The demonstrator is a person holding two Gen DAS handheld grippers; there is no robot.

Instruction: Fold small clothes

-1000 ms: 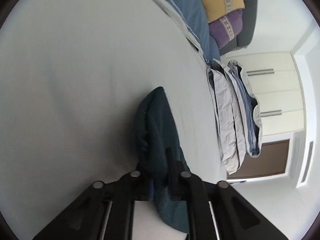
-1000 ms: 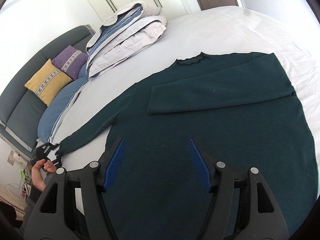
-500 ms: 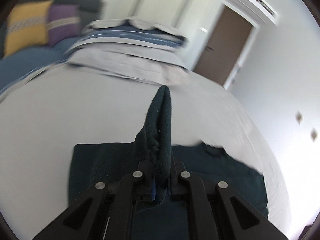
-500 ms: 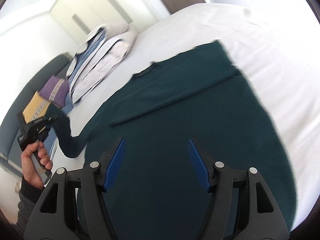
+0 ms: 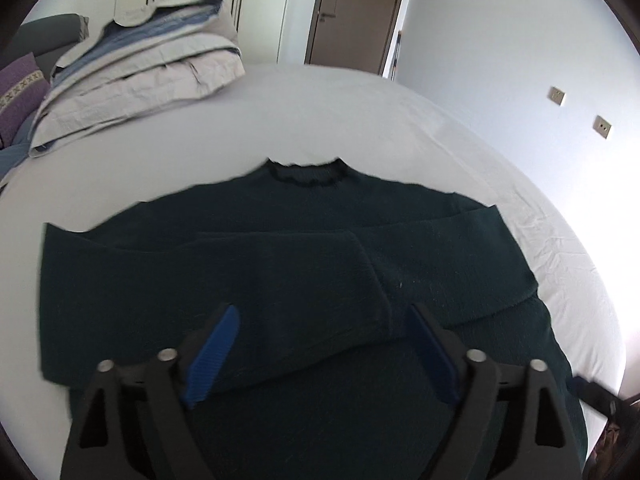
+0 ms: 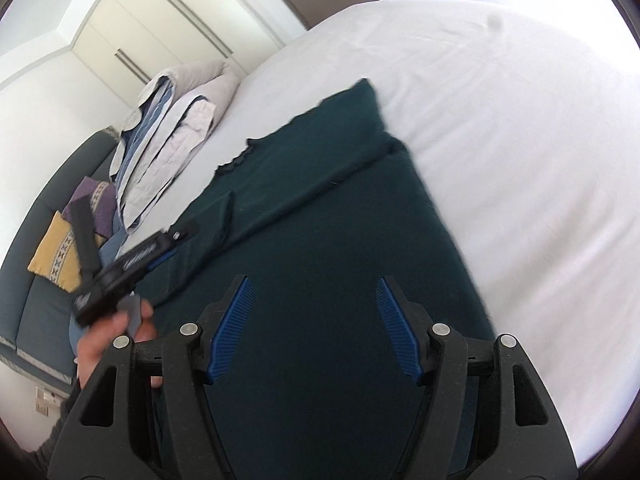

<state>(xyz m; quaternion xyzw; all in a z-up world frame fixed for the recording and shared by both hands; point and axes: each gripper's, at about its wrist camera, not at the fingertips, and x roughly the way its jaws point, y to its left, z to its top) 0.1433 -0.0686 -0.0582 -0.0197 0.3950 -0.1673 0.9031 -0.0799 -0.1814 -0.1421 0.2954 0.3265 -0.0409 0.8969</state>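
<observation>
A: Left wrist view shows both sleeves of the dark green knitted sweater (image 5: 304,264) crossed over its chest, under the left hand-held gripper (image 5: 324,344), whose jaws are opening, nothing clamped.

B: Right wrist view adds the person's hand (image 6: 108,340) on that tool. The right hand-held gripper (image 6: 316,320) hangs apart over the sweater's body on the white bed (image 6: 520,140).

Left tongs (image 5: 324,354) with matte black angular arms, ribbed blue pads (image 5: 212,360), round silver screws, right tongs (image 6: 314,330) of the same build, a hand (image 6: 108,340), dark knit sleeve cuff (image 6: 60,424)
</observation>
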